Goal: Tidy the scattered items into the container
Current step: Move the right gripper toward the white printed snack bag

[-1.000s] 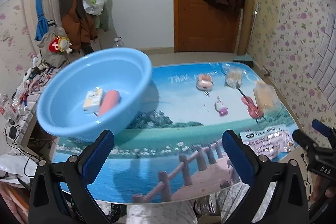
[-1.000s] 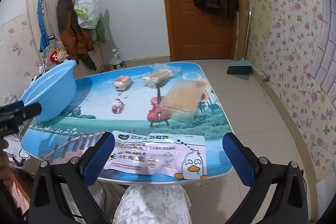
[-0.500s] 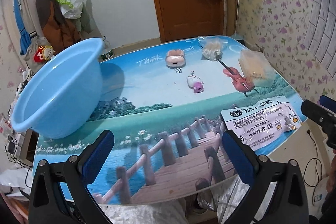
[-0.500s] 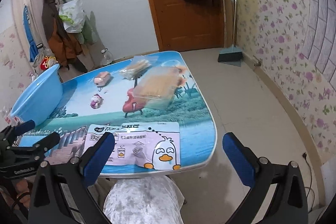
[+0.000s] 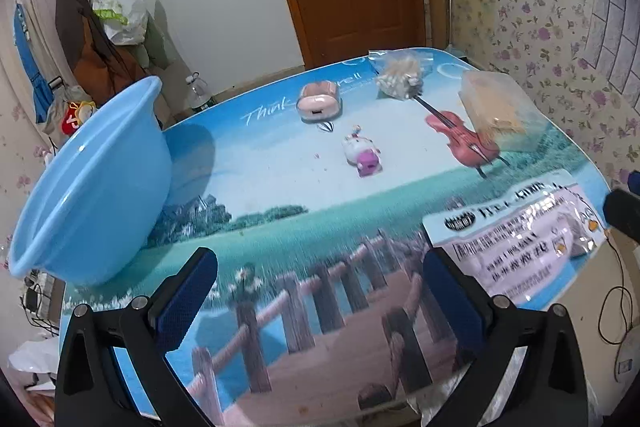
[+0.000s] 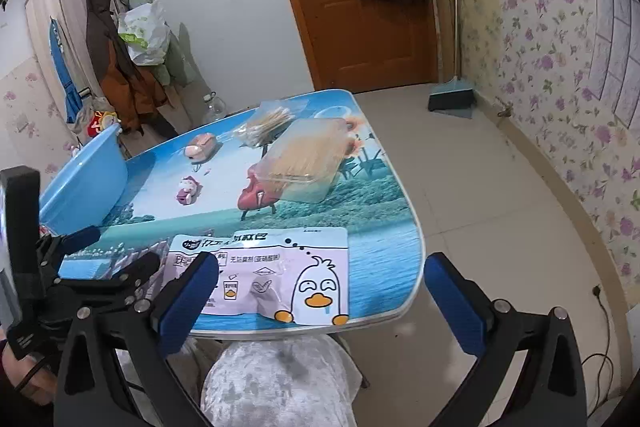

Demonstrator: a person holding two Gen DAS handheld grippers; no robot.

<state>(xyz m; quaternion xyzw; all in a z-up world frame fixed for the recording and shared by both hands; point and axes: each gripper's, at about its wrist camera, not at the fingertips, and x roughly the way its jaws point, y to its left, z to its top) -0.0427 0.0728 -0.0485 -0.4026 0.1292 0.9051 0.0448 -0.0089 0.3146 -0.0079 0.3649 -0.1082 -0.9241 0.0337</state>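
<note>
A light blue basin [image 5: 92,183] stands at the table's left edge; it also shows in the right wrist view [image 6: 84,183]. On the table lie a white snack pouch with a duck print [image 5: 520,239] [image 6: 276,275], a pink case [image 5: 318,101] [image 6: 200,147], a small pink-white toy [image 5: 362,155] [image 6: 188,189], a bag of cotton swabs [image 5: 400,75] [image 6: 268,121] and a clear plastic box [image 5: 496,111] [image 6: 308,159]. My left gripper [image 5: 320,301] is open and empty over the table's front. My right gripper [image 6: 322,303] is open and empty above the table's near edge by the pouch.
The table [image 5: 280,187] has a printed landscape top. A wooden door [image 6: 360,7] with a dark coat is behind. Coats and a bag hang at the left wall [image 6: 120,47]. A dustpan [image 6: 452,99] stands on the tiled floor to the right.
My left gripper has swung right, from facing the basin toward the table's middle and the pouch. My right gripper has turned right and risen a little. Both stay open.
</note>
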